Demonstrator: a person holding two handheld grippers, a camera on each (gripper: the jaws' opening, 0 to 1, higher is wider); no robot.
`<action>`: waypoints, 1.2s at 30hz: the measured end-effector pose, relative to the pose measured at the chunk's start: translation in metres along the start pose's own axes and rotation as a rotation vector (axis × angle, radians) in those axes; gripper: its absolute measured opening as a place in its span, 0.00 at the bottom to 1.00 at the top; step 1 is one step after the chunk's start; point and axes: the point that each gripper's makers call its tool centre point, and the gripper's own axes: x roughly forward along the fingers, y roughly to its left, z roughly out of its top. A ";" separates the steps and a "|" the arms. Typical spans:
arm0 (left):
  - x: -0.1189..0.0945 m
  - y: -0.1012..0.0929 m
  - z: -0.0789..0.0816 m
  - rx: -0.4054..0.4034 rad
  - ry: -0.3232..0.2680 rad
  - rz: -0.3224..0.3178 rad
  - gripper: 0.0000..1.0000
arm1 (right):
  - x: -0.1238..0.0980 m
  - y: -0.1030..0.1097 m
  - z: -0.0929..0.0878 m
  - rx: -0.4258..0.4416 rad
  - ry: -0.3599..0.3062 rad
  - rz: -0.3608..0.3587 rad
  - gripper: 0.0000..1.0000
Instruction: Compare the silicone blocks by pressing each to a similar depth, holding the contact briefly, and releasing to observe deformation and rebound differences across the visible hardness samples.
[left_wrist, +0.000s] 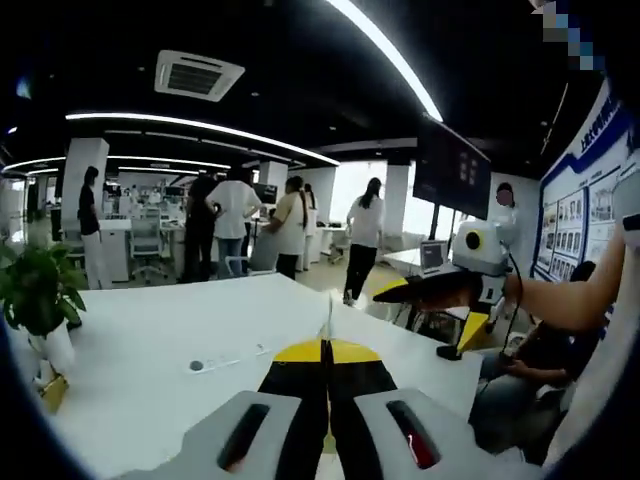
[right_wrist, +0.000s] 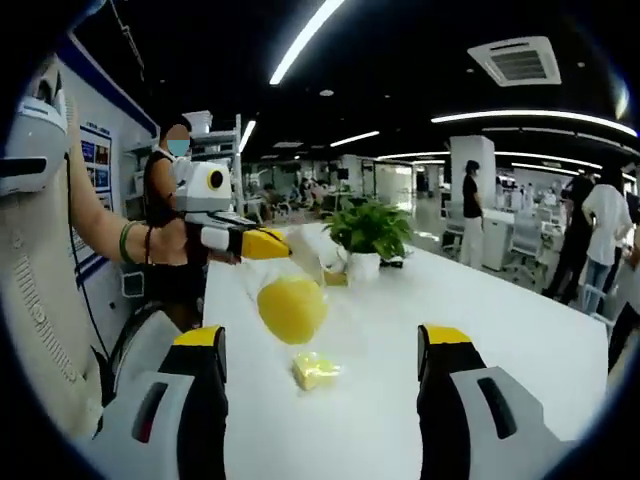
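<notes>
Jaws together on left gripper (left_wrist: 326, 350), spread on right gripper (right_wrist: 320, 350), both level above white table (right_wrist: 520, 330).

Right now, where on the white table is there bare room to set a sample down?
In the right gripper view, the white table lies bare right of the round yellow block and the small yellow piece, out toward its far edge. It is crowded around the potted plant, where the left gripper hovers.

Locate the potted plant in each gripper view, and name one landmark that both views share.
Left gripper view: potted plant at the left edge, on the white table.
Right gripper view: potted plant near the centre, at the table's far end.
Shared landmark: the ceiling air vent.
</notes>
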 end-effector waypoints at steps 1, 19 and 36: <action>-0.001 -0.006 -0.006 -0.058 0.013 -0.037 0.00 | 0.010 0.006 0.004 -0.003 -0.012 0.053 0.75; -0.012 -0.007 -0.003 -0.027 0.041 -0.136 0.00 | 0.103 0.036 -0.046 -0.112 0.330 0.326 0.71; -0.015 -0.011 0.027 -0.045 0.037 -0.283 0.00 | 0.120 0.046 -0.030 -0.112 0.269 0.346 0.41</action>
